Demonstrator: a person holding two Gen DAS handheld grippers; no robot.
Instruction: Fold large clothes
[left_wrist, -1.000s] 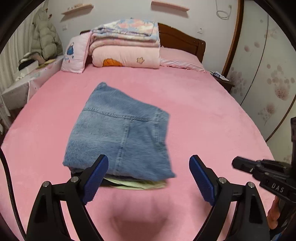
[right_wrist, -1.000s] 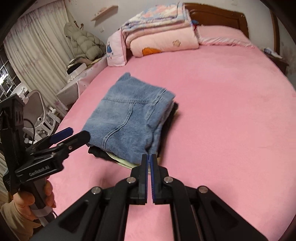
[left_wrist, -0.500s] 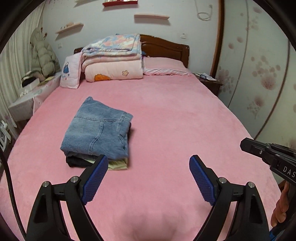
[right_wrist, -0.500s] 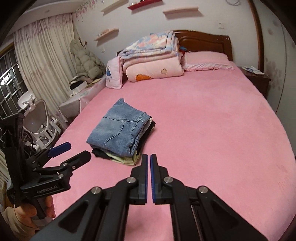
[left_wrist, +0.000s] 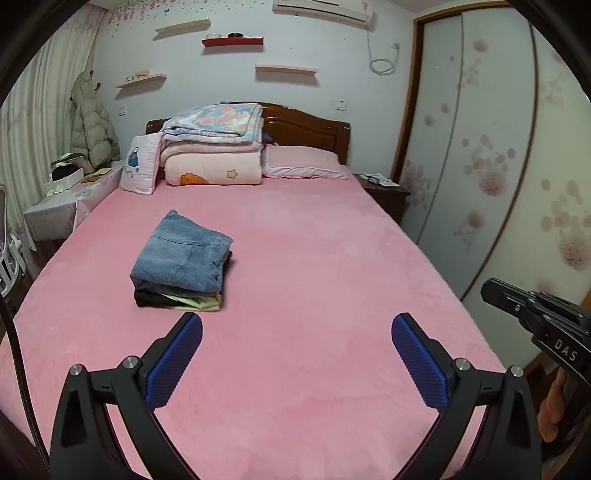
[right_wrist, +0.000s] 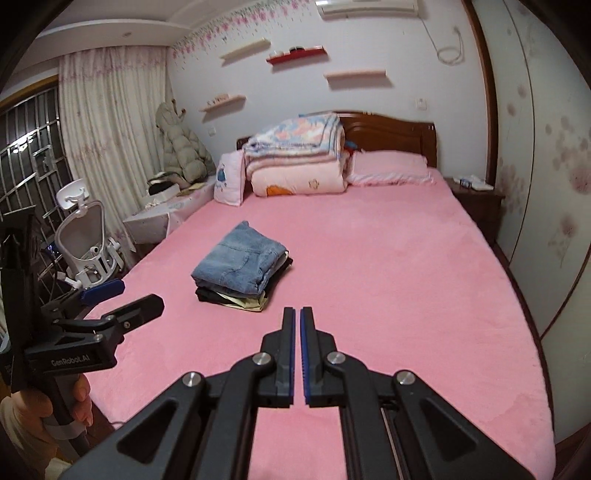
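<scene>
Folded clothes (left_wrist: 181, 262) on bed (left_wrist: 332, 295)

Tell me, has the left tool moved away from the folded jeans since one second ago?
Yes. The left tool has pulled back toward the foot of the bed: the folded jeans now look smaller and farther off, and its jaws are opening with nothing between them.

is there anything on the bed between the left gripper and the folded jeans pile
Nothing visible. Only bare pink bedcover lies between the left gripper and the folded jeans on top of the clothes stack. Its fingers are spreading apart with nothing between them. The right gripper, shut and empty, is off to the side.
</scene>
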